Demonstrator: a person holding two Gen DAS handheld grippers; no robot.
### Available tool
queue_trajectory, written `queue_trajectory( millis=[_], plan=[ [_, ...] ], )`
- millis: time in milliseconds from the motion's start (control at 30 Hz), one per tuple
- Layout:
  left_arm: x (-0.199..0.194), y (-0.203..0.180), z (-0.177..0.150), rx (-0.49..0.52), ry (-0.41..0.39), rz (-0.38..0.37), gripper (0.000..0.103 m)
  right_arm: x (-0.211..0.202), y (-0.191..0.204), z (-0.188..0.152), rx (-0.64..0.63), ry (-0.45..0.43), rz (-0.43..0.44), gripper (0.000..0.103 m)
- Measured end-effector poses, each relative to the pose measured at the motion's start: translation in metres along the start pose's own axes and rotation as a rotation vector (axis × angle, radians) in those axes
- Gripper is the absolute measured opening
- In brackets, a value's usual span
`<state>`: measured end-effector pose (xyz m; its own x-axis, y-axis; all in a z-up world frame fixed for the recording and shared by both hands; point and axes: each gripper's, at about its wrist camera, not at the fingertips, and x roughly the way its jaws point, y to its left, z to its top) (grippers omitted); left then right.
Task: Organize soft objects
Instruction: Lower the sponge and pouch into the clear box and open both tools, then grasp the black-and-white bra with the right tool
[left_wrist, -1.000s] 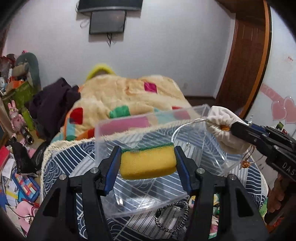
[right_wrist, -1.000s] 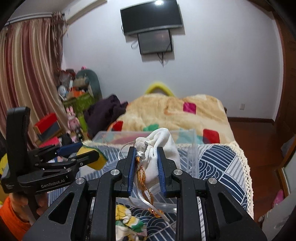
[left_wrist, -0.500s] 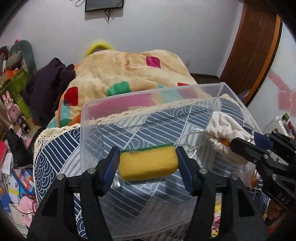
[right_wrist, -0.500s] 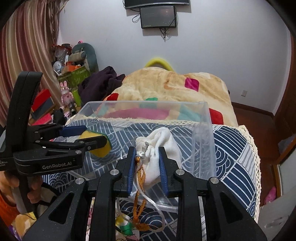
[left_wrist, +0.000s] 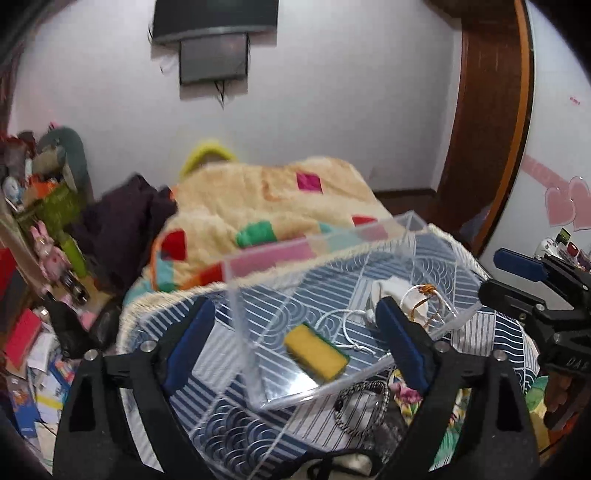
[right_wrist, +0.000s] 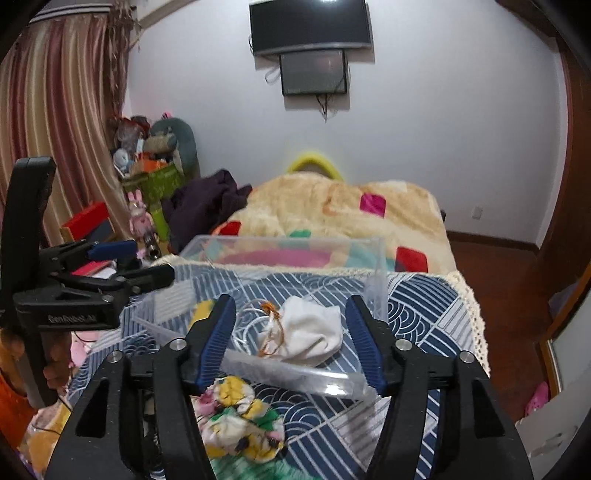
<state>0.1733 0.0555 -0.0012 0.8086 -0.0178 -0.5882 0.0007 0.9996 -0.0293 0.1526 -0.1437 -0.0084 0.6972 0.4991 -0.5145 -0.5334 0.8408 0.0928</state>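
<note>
Two hand-held grippers hovered over a clear plastic storage bin (left_wrist: 325, 243) that sat on a blue-and-white wave-patterned cloth (right_wrist: 417, 299).

The left gripper (left_wrist: 291, 339) had its blue-padded jaws spread wide and held nothing. In its view, a yellow sponge with a green scouring edge (left_wrist: 316, 351) lay on the bin floor between the jaws, slightly toward 1 o'clock, with its long axis running from 10 o'clock to 4 o'clock.

The right gripper (right_wrist: 291, 339) was likewise spread wide and empty. A white drawstring pouch (right_wrist: 310, 336) with an orange cord lay inside the bin directly ahead, at 12 o'clock between its jaws.

Both soft items appeared to be already in the bin. Outside it, a floral fabric item (right_wrist: 236, 417) lay on the cloth at 7 o'clock in the right view, just below the right gripper's left jaw. By judgement it was the nearest remaining target, and the right gripper was the closer one. A braided cord loop (left_wrist: 364, 400) lay just outside the bin's near wall.

The left gripper's body read "GenRobot.AI", blurred; the right's showed only "DAS".
</note>
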Motion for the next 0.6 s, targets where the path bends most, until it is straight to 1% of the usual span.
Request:
queue_trajectory(
  millis=[100, 200, 267, 400, 500, 600],
  plan=[
    [-0.029, 0.001, -0.007, 0.022, -0.059, 0.019, 0.097, -0.017, 0.008, -0.004, -0.002, -0.038, 0.019, 0.07],
    [-0.054, 0.001, -0.022, 0.04, -0.094, 0.033, 0.099, -0.028, 0.016, -0.011, 0.004, -0.059, 0.044, 0.071],
    [-0.063, 0.001, -0.034, 0.044, -0.098, 0.036, 0.1, -0.034, 0.023, -0.019, 0.015, -0.058, 0.072, 0.071],
    [-0.079, 0.007, -0.066, 0.02, -0.089, 0.042, 0.1, -0.039, 0.038, -0.038, 0.0, -0.056, 0.09, 0.071],
    [-0.08, 0.014, -0.092, -0.016, -0.05, 0.041, 0.1, -0.039, 0.05, -0.054, -0.008, -0.034, 0.113, 0.071],
    [-0.079, 0.019, -0.113, -0.035, -0.012, 0.058, 0.1, -0.033, 0.059, -0.067, -0.002, 0.002, 0.148, 0.071]
  ],
)
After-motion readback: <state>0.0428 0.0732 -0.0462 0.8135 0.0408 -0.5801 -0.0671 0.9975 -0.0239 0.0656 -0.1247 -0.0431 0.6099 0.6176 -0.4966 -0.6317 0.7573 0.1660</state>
